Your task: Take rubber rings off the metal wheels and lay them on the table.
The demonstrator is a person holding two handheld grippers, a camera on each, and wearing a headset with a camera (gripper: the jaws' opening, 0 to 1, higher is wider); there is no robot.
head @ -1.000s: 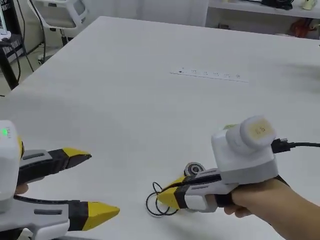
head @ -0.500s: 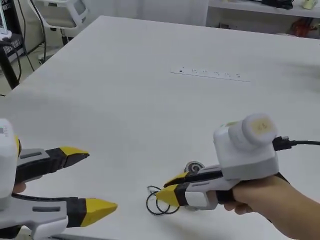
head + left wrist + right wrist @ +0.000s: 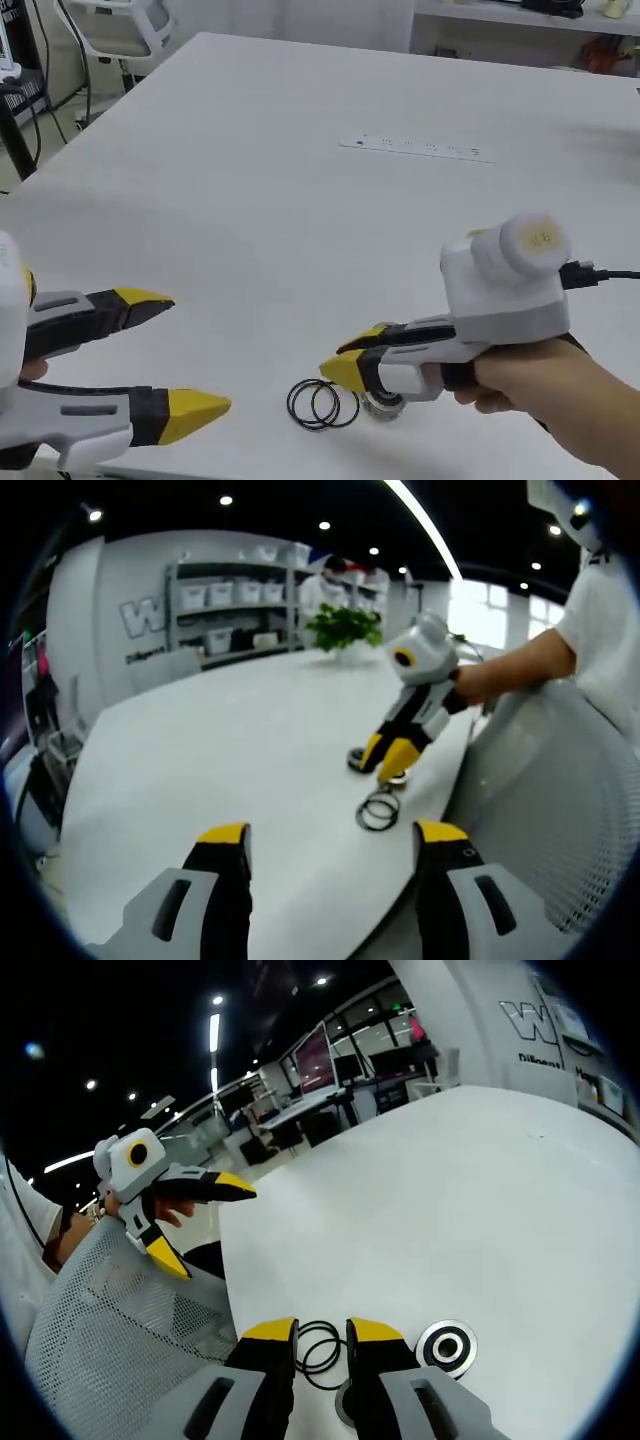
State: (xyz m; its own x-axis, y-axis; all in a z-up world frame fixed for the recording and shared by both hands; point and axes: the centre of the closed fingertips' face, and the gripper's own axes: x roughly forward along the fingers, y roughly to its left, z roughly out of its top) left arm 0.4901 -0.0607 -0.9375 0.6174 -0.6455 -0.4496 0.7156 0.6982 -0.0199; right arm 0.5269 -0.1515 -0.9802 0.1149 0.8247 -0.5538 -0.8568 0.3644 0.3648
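Two black rubber rings [image 3: 320, 403] lie flat and overlapping on the white table [image 3: 250, 200]; they also show as rings [image 3: 318, 1348] and rings [image 3: 378, 808]. My right gripper [image 3: 335, 360] hovers just right of them, its jaws a narrow gap apart with nothing between them. A metal wheel [image 3: 382, 405] sits under it. In the right gripper view a wheel [image 3: 447, 1345] lies to the right of the gripper [image 3: 322, 1335]. My left gripper [image 3: 198, 352] is wide open and bare at the near left, well short of the rings.
A white power strip [image 3: 415, 148] lies flat at mid-table. A chair [image 3: 115, 30] stands beyond the far left corner. A mesh chair back [image 3: 540, 810] is close by the table's near edge. A potted plant [image 3: 345, 628] stands at the table's far end.
The ring that hung from my right gripper's tips has dropped and now lies flat beside the other one. The right gripper has drawn slightly right and up. The left gripper barely moved.
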